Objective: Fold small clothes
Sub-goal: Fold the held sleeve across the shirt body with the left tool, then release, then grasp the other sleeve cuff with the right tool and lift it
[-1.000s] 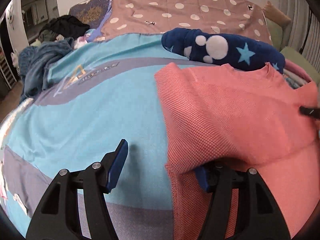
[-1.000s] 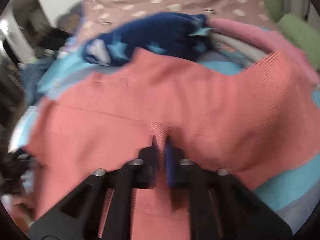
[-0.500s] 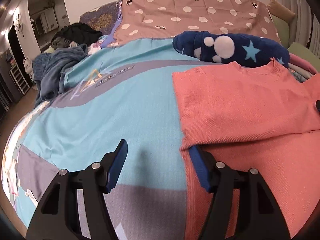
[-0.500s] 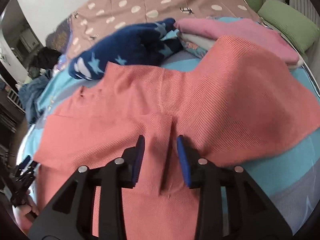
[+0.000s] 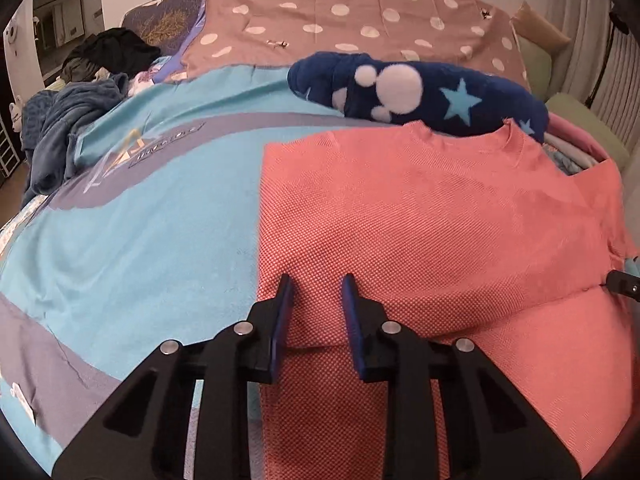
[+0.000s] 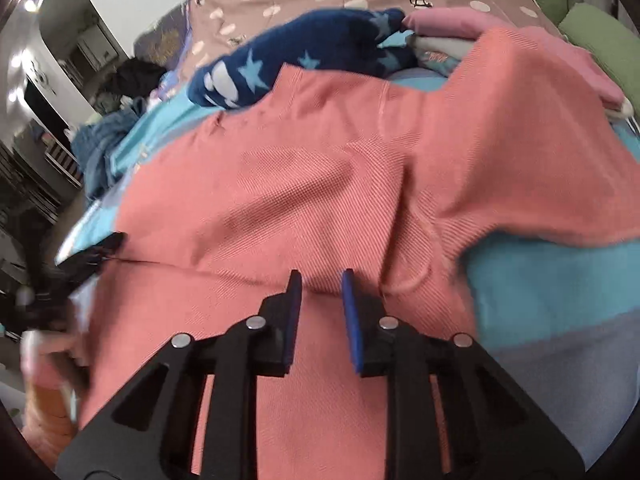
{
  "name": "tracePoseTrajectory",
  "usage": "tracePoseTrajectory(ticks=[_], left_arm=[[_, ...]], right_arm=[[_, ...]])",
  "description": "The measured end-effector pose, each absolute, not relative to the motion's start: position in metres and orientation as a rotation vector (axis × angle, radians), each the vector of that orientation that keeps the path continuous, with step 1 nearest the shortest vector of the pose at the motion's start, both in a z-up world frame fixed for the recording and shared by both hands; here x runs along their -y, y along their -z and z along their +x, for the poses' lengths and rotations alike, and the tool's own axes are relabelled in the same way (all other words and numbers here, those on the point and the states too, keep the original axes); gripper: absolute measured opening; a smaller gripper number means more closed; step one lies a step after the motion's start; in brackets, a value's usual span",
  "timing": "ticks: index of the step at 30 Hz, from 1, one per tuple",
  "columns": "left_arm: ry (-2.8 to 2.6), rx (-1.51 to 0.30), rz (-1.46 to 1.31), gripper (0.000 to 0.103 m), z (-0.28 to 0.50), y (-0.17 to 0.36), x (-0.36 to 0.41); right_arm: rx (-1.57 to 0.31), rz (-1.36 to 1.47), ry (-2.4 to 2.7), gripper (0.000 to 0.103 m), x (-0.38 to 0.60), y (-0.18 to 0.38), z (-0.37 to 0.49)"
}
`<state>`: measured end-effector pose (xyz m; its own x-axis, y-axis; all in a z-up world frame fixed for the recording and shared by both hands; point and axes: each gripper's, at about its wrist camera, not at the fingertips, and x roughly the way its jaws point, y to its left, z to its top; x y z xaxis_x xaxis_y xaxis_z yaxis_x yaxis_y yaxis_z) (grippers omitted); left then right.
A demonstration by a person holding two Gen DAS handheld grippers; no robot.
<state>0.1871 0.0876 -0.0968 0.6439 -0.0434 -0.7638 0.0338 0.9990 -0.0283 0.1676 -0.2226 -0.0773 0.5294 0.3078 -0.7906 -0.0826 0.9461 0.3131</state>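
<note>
The coral shirt (image 5: 432, 208) lies spread on the blue bedspread (image 5: 152, 240), its neckline toward the far side and its upper part already turned down over the lower part, leaving a folded edge across the middle. My left gripper (image 5: 316, 292) sits at the left end of that folded edge, just inside the shirt's left side. Its jaws have just been closing and now stand partly apart, with a strip of the folded layer between them; I cannot tell whether the pads (image 5: 285, 308) actually press the cloth. My right gripper (image 6: 322, 288) is over the shirt (image 6: 320, 184) near the fold on the other side. Its jaws have also just been narrowing and stand a little apart, straddling a ridge of fabric without clearly pinching it. In the right wrist view the left gripper (image 6: 94, 254) shows at the shirt's far left edge.

Just beyond the neckline lies a navy fleece piece (image 5: 420, 92) with stars and white paw spots. A pink folded garment (image 6: 460, 24) rests by it on the right. A brown dotted blanket (image 5: 360, 20) covers the far end of the bed, and a heap of dark clothes (image 5: 80, 92) sits at the far left.
</note>
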Motion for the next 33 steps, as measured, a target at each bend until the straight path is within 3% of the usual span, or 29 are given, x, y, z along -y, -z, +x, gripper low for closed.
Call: tracePoseTrajectory(ticks=[1,3,7,8,10,15,17,20,24,27,33], left_arm=[[0.044,-0.869,-0.017,0.028,0.186,0.095,-0.088],[0.043,-0.873,-0.016,0.029,0.187,0.098,-0.088],[0.011,-0.863,0.05,0.029,0.185,0.099,-0.078],[0.006,-0.862,0.061,0.029,0.184,0.099,-0.079],[0.004,-0.861,0.065,0.029,0.185,0.099,-0.08],[0.009,-0.86,0.05,0.03,0.185,0.099,-0.083],[0.001,-0.859,0.068,0.03,0.185,0.1,-0.081],[0.0,-0.856,0.07,0.03,0.184,0.1,-0.081],[0.006,-0.856,0.056,0.03,0.184,0.1,-0.082],[0.005,-0.856,0.058,0.03,0.184,0.1,-0.082],[0.008,-0.859,0.054,0.03,0.184,0.101,-0.081]], right_arm=[[-0.975,0.24,-0.222,0.037,0.227,0.074,0.163],[-0.952,0.198,-0.175,0.047,0.234,0.071,0.157],[-0.99,0.311,-0.2,0.05,0.249,0.087,0.171],[-0.98,0.325,-0.209,0.048,0.247,0.089,0.177],[-0.997,0.263,-0.173,0.009,0.239,0.09,0.183],[-0.972,0.202,-0.128,0.007,0.243,0.068,0.169],[-1.051,0.147,-0.124,0.015,0.244,0.083,0.173],[-1.017,0.274,-0.149,0.029,0.261,0.088,0.167],[-0.87,0.476,-0.053,0.057,0.313,0.076,0.147],[-0.767,0.62,0.146,0.063,0.37,0.081,0.132],[-0.659,0.982,0.419,0.059,0.483,0.126,0.113]])
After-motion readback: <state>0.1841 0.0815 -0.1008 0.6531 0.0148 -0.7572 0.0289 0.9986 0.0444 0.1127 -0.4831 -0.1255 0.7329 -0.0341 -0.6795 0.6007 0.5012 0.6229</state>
